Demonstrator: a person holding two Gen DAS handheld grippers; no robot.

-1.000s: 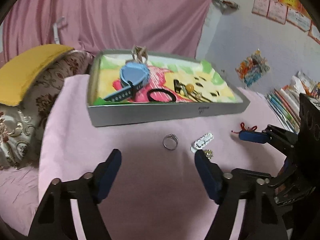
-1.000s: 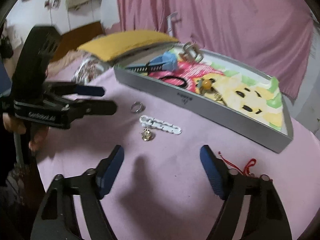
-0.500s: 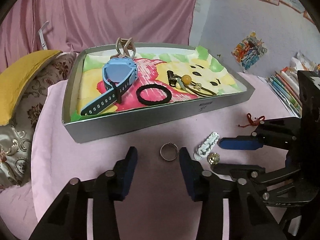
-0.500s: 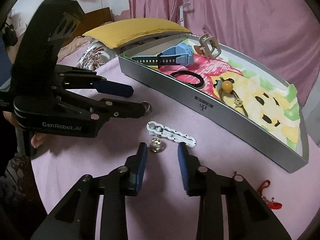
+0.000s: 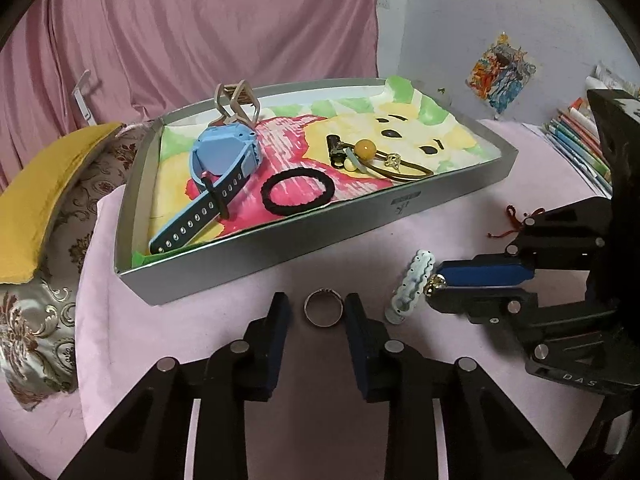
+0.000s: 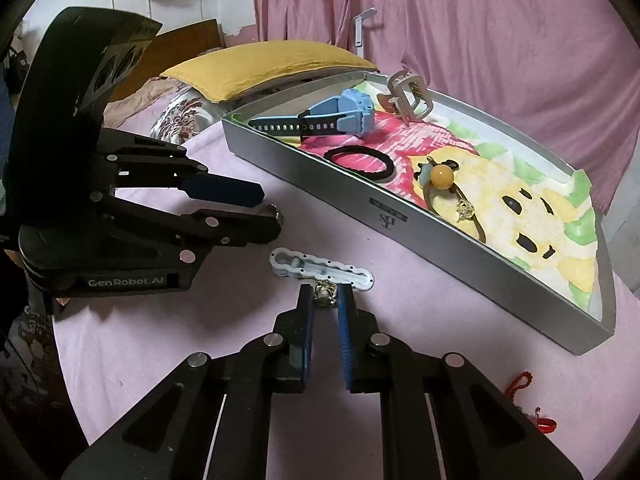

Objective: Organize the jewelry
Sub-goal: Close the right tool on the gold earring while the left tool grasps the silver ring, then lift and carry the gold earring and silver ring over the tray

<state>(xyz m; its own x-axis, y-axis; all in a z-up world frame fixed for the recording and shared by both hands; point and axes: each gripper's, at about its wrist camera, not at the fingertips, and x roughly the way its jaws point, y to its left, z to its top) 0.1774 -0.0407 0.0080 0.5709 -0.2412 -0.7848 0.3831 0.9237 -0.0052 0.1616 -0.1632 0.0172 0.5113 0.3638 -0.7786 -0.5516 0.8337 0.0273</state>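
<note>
A silver ring (image 5: 323, 324) lies on the pink cloth in front of the grey tray (image 5: 280, 256). My left gripper (image 5: 318, 310) straddles it, jaws closing, with a small gap still on the left side. In the right wrist view my right gripper (image 6: 325, 294) is shut on a small gold charm (image 6: 326, 291), beside a white hair clip (image 6: 324, 270). The tray (image 6: 340, 196) holds a blue watch (image 5: 224, 156), a black hair tie (image 5: 298, 191), a bracelet with an amber bead (image 5: 366, 148) and a beige claw clip (image 5: 236, 100).
A red cord (image 5: 516, 220) lies on the cloth right of the tray's corner. A yellow cushion (image 5: 36, 184) and a patterned pillow (image 5: 36, 320) sit at the left. Books (image 5: 580, 140) are stacked at the far right. A pink curtain hangs behind.
Both pairs of jaws have narrowed from wide open. The left gripper came forward around the ring. The right gripper's pads closed onto the gold charm.
</note>
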